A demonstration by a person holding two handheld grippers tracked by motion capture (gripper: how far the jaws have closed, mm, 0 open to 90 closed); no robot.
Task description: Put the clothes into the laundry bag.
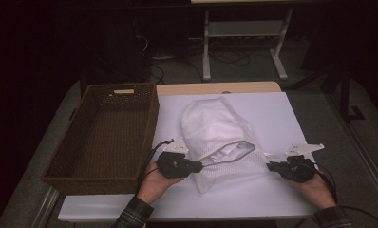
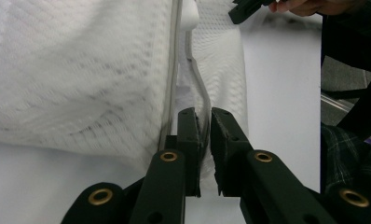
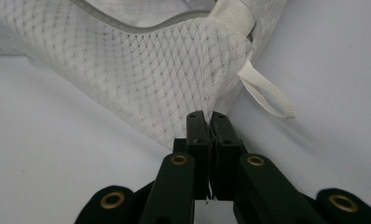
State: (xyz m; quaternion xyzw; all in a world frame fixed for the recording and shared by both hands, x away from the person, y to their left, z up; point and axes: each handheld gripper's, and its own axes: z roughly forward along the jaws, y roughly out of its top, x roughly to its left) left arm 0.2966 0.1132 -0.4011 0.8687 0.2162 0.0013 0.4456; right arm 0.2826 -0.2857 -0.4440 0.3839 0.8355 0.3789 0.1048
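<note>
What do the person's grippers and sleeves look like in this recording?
Both the left gripper and right gripper are black, two-jawed tools with brass-coloured rivets on the linkages, a pale three-cornered plate on top and a black cable trailing back. The person wears dark plaid sleeves, and the hands are bare.

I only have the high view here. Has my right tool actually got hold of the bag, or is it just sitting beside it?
Observer: The right gripper view shows the right tool with its jaws shut on a corner of the mesh bag.
Operator: And the left tool?
Observer: The left tool has the bag's grey trim running between its jaws, with a narrow gap there. I cannot tell whether the pads press on it.
Operator: Anything loose near the right grip?
Observer: A white loop hangs free from the bag beside that corner, outside the jaws.
</note>
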